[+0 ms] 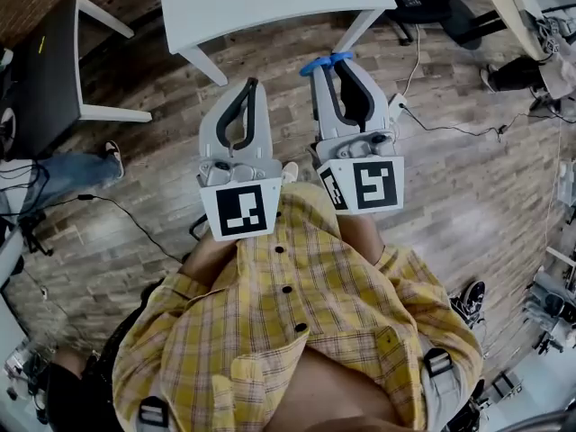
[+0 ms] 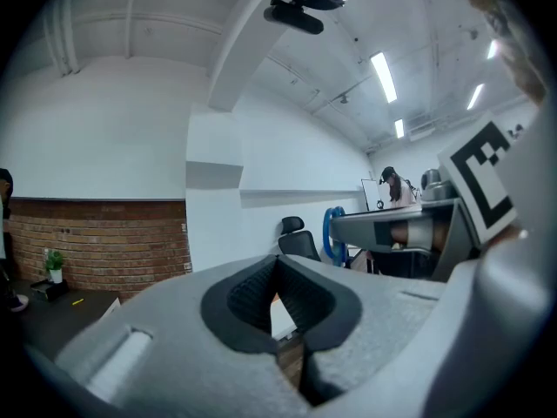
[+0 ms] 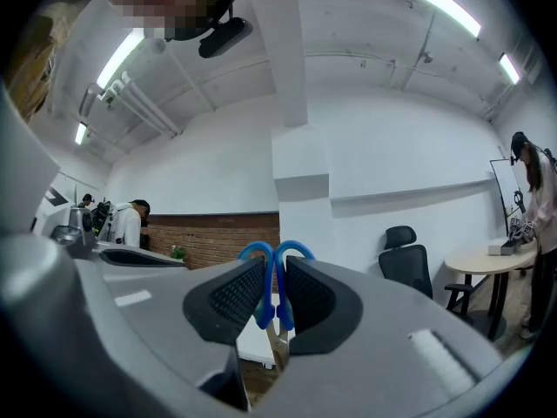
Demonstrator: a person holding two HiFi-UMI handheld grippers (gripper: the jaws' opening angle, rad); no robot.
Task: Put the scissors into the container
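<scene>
Just one pair of scissors (image 1: 326,61)

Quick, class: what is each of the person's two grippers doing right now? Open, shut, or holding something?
Left gripper: shut, with nothing between its jaws.
Right gripper: shut on the blue-handled metal scissors.

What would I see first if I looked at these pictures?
The blue-handled scissors pop out first, pinched in the grey right gripper above the wooden floor. Then the person's yellow checked shirt, filling the bottom of the head view. The grey left gripper alongside is shut on nothing.
</scene>
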